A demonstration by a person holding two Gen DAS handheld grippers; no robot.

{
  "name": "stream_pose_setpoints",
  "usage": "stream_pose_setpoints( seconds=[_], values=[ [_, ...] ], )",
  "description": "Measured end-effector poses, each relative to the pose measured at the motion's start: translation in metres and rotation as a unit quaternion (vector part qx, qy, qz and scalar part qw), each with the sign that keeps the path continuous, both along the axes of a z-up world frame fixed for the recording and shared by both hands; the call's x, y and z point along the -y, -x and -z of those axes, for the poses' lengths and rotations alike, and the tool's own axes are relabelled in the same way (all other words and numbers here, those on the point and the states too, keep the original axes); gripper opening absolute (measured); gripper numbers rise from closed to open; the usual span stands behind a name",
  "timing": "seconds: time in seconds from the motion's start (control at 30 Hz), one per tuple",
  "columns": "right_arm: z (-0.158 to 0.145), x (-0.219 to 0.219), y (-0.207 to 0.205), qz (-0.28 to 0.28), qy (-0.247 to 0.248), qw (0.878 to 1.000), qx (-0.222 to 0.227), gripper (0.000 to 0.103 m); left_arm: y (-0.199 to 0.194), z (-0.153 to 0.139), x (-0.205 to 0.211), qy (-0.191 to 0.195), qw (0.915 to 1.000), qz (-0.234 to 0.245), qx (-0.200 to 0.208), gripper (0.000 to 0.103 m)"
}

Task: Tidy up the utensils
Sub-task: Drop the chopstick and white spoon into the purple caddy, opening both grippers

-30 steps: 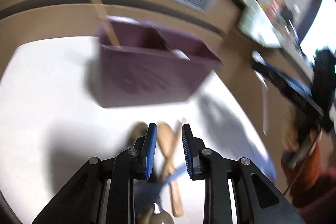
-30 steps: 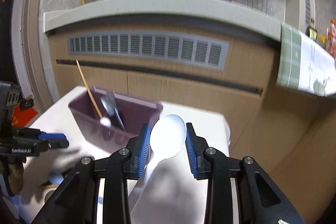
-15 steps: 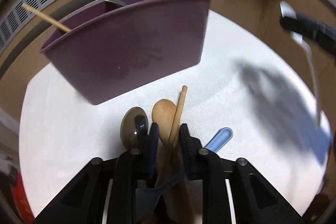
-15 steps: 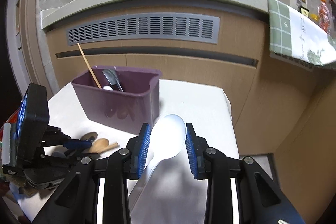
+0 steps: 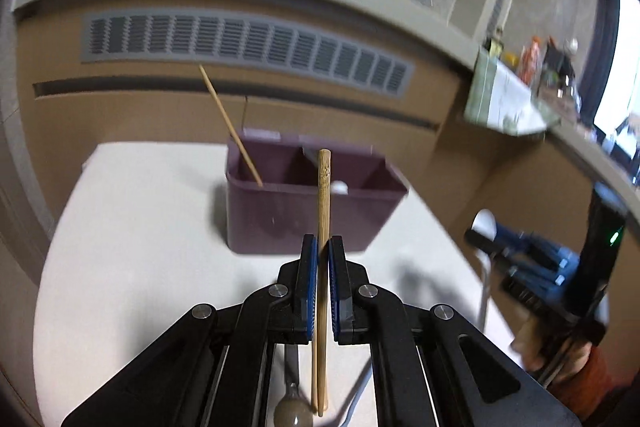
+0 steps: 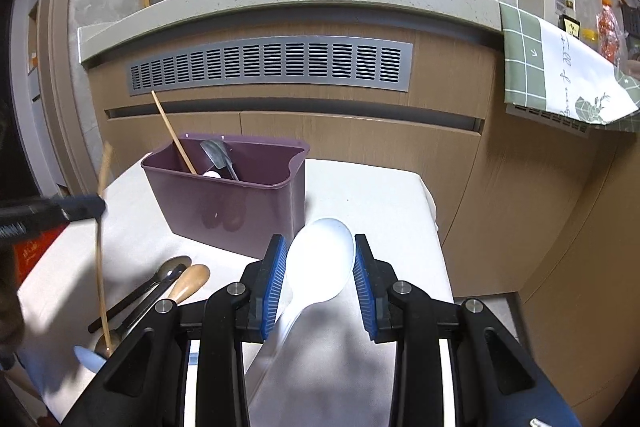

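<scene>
A white-covered table (image 6: 372, 195) is spreading out under both pairs of tongs, with a wood-fronted counter and its long grey vent (image 6: 272, 67) standing beyond the table's far edge. On the table, ahead of both tongs, a purple utensil bin (image 6: 236, 211) is standing upright; it is sitting ahead and to the left of the right gripper (image 6: 320, 263) and straight ahead of the left gripper (image 5: 322, 251). Inside the bin a thin wooden stick (image 6: 172, 135) is leaning out toward the upper left, and a metal utensil (image 6: 218, 153) and something small and white are resting beside it; which compartment each is in cannot be told for certain.

The right gripper is holding a white plastic spoon (image 6: 320, 263), its bowl sitting between the blue pads with the jaws standing about half apart and the handle running back under the tool.

The left gripper's jaws have just been closing, and they are now pinching a wooden chopstick (image 5: 323, 195) nearly upright, its top poking above the fingers in front of the bin and its lower end hanging below. In the right wrist view that chopstick is showing blurred at the left edge.

Left of the right gripper, on the table, a metal spoon (image 6: 172, 267), a wooden spoon (image 6: 192, 281) and a pale blue utensil (image 6: 90, 357) are lying close together.
</scene>
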State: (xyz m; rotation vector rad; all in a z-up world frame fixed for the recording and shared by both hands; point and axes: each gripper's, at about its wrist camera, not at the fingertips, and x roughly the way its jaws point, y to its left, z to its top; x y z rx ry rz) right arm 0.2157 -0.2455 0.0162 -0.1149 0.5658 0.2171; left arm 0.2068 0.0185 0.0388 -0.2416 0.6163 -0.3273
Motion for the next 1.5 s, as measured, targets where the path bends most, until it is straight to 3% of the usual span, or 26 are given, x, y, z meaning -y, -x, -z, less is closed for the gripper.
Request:
stream_pose_setpoints(
  seconds=[0.1,0.17,0.27,0.33,0.5,0.8,0.93,1.0,1.2,1.3,1.4,1.5],
  values=[
    [-0.013,-0.005,-0.002,0.001,-0.003,1.000,0.016,0.030,-0.003,-0.042,-0.013,0.029,0.9982,-0.011,0.052,0.006],
    [-0.045,-0.011,-0.006,-0.001,-0.003,0.998,0.062,0.030,-0.007,-0.078,-0.022,0.043,0.9938,-0.027,0.099,0.005],
    [-0.101,-0.026,-0.011,-0.011,0.003,0.985,0.170,0.030,-0.021,-0.129,-0.033,0.056,0.9779,-0.065,0.191,0.006],
    [-0.125,-0.040,-0.023,-0.018,0.013,0.975,0.220,0.030,-0.038,-0.139,-0.036,0.057,0.9730,-0.076,0.211,0.006],
    [-0.119,-0.068,-0.066,-0.025,0.033,0.973,0.226,0.030,-0.085,-0.119,-0.043,0.060,0.9735,-0.090,0.201,0.006],
    [-0.048,-0.095,-0.120,-0.017,0.098,0.975,0.196,0.031,-0.140,-0.043,-0.046,0.079,0.9858,-0.082,0.123,0.007],
    [-0.029,-0.086,-0.132,-0.070,0.063,0.989,0.118,0.031,-0.147,-0.017,-0.045,0.098,0.9895,-0.052,0.092,0.016],
    [-0.030,-0.077,-0.131,-0.080,0.041,0.991,0.096,0.030,-0.139,-0.015,-0.048,0.099,0.9894,-0.053,0.091,0.025],
    [-0.046,-0.045,-0.103,-0.051,0.008,0.995,0.083,0.034,-0.085,-0.010,-0.060,0.079,0.9889,-0.083,0.095,0.036],
    [-0.042,-0.040,-0.087,-0.050,0.013,0.997,0.062,0.034,-0.054,0.005,-0.064,0.057,0.9917,-0.091,0.071,0.036],
    [-0.030,-0.040,-0.067,-0.094,0.004,0.995,0.012,0.034,-0.028,0.026,-0.067,0.037,0.9942,-0.097,0.025,0.036],
    [-0.011,-0.048,-0.051,-0.168,-0.009,0.984,-0.058,0.034,-0.003,0.047,-0.069,0.008,0.9932,-0.113,-0.025,0.036]
  ],
)
